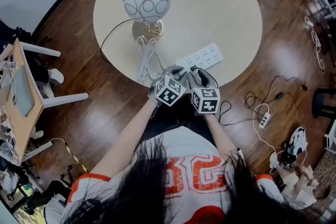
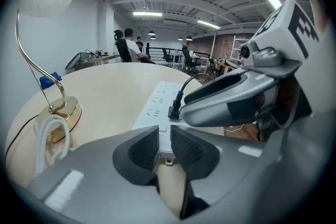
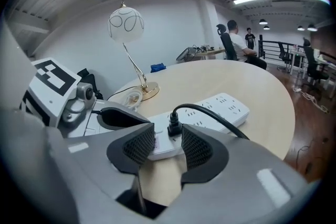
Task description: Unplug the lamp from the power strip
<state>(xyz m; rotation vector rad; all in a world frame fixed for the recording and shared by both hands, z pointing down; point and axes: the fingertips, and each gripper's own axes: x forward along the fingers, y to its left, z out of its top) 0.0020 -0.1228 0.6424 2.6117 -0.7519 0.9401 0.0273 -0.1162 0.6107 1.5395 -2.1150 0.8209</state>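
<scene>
Right gripper: fingers released and apart. The black plug stands in the gap at their tips, seated in the white power strip, with its cable running off to the right.

Left gripper: fingers drawn to a narrow slit over the near end of the strip. They appear to hold nothing, though contact with the casing cannot be settled from this angle.

Count: one plug in the strip, one strip on the round counter, one globe-shaded lamp on a brass base further back, one coil of white cord beside that base, two grippers.

Pose: both grippers sit side by side at the counter's near edge, marker cubes uppermost. The forearms reach forward and converge.
</scene>
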